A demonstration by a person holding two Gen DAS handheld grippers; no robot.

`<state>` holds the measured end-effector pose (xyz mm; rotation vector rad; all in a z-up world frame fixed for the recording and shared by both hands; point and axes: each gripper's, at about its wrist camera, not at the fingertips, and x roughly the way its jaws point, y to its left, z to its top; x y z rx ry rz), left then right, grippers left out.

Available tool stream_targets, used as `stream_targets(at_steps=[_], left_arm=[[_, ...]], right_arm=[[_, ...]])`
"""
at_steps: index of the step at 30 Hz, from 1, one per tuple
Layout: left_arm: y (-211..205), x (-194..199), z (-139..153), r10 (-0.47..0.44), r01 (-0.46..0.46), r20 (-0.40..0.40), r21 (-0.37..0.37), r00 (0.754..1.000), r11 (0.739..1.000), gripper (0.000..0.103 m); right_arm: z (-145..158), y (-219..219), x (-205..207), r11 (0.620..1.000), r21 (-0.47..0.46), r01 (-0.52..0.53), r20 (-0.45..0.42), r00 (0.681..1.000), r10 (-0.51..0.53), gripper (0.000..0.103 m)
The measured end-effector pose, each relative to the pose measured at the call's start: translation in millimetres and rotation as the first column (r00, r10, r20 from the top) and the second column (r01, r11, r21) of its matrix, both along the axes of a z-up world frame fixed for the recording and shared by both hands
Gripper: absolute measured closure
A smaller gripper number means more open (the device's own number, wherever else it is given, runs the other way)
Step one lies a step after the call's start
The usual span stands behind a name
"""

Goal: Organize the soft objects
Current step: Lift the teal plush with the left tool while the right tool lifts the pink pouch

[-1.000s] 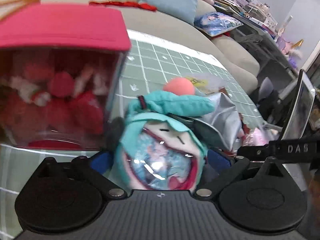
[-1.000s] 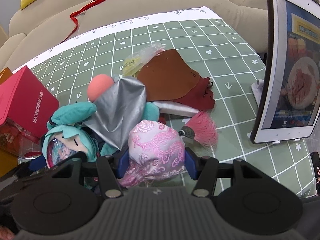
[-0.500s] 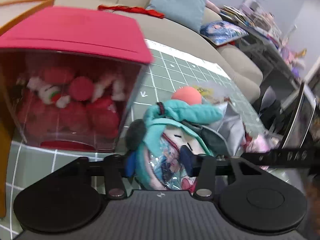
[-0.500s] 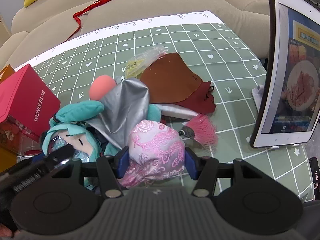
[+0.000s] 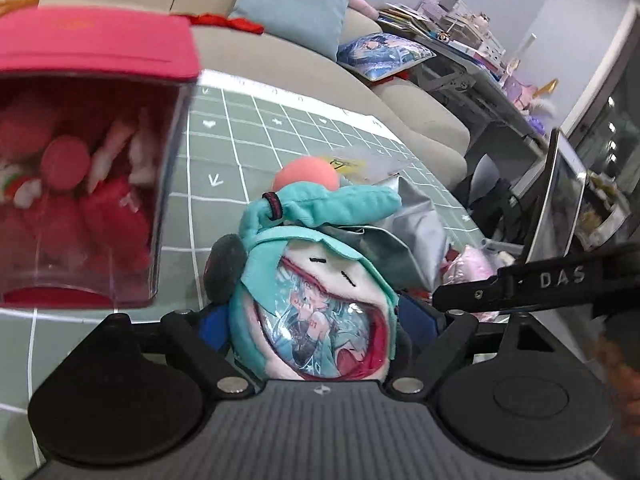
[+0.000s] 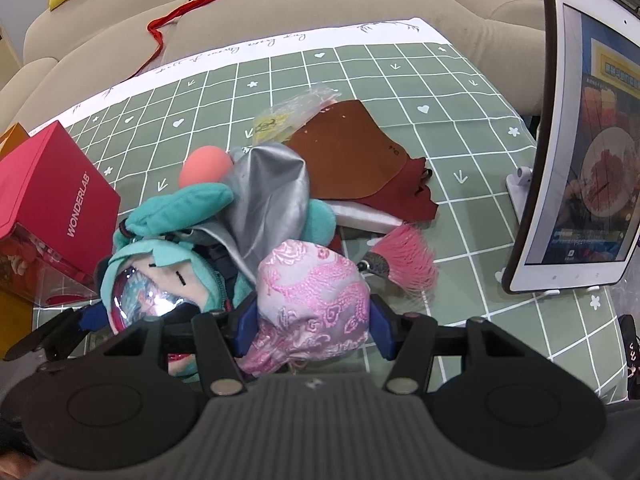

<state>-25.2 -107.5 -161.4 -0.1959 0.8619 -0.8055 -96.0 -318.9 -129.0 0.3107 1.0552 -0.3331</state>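
A: Teal plush pouch [image 5: 316, 292] is being bracketed by the left gripper [image 5: 320, 324]; the blue pads [image 5: 214, 326] are being pressed against both its flanks, so the jaws are being judged clamped on it. It is lying at the near-left part of the green grid mat [image 5: 256, 132], just beside the red-lidded clear box [image 5: 86, 152].

B: Pink brocade pouch [image 6: 312, 300] is being gripped likewise by the right gripper [image 6: 312, 326], with the pads closed on its sides. It is sitting toward the mat's near edge, touching the plush pouch and the silver cloth [image 6: 268, 196].

A: Handling is being judged as light and compliant for both. The plush is being expected to deform under the pads; its glossy clear window [image 5: 320, 320] is being rated slippery, so the fabric flanks are being preferred as the hold.

B: The brocade is being rated smooth, possibly slick. A hold low across its stuffed middle is being preferred; the pink tassel [image 6: 408, 260] is being avoided.

A: Snagging is being flagged: the silver cloth is draping over the plush's teal limbs.
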Motion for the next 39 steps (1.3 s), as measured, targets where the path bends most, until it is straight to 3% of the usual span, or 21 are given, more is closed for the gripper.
stream_targets(at_steps=[5,9,11,13,21,23,24,27,32,39], left_arm=[[-5.7,-11.4,1.8,0.059,-0.065,0.079,0.072,0.995,0.995,0.056],[7.9,-4.3,7.8,0.107,-0.107,-0.017,0.002,0.994,0.994,0.07],[16.0,0.5,10.7,0.115,-0.118,-0.066,-0.04,0.991,0.992,0.072],[19.4,-0.5,15.6,0.105,-0.108,-0.065,-0.047,0.992,0.993,0.074],[0.5,-21.0,37.9,-0.017,0.023,0.102,-0.054,0.995,0.998,0.075],[-3.5,-21.5,40.8,-0.039,0.046,0.087,-0.09,0.995,0.995,0.058],[-5.8,-20.6,40.9,-0.055,0.062,0.075,-0.095,0.996,0.994,0.056],[-16.8,-20.3,31.4,-0.077,0.077,0.064,0.015,0.995,0.997,0.056],[-12.0,-21.8,21.7,-0.049,0.047,0.059,0.027,0.997,0.998,0.072],[-7.3,-19.1,28.3,-0.046,0.046,0.022,-0.008,0.999,0.999,0.079]], right_arm=[[0.4,2.8,0.5,1.0,-0.008,-0.009,0.003,1.0,0.01,0.047],[0.0,2.6,0.9,1.0,-0.008,-0.009,0.001,1.0,0.009,0.047],[-0.3,2.6,0.9,1.0,-0.007,-0.009,-0.001,1.0,0.009,0.047],[-0.9,3.1,1.1,1.0,-0.007,-0.015,-0.004,1.0,0.015,0.047],[-8.8,-1.1,1.0,0.998,0.056,-0.028,-0.015,0.999,0.029,0.047],[-10.0,-3.5,0.2,0.997,0.069,-0.022,-0.016,1.0,0.023,0.048],[-10.7,-4.0,0.4,0.997,0.079,-0.022,-0.014,1.0,0.024,0.048],[-14.1,-2.8,1.2,0.997,0.074,-0.022,-0.027,0.999,0.024,0.048],[-13.5,0.0,1.5,0.998,0.056,-0.028,-0.028,0.999,0.03,0.048],[-10.9,1.0,1.0,0.998,0.037,-0.041,-0.02,0.999,0.042,0.049]])
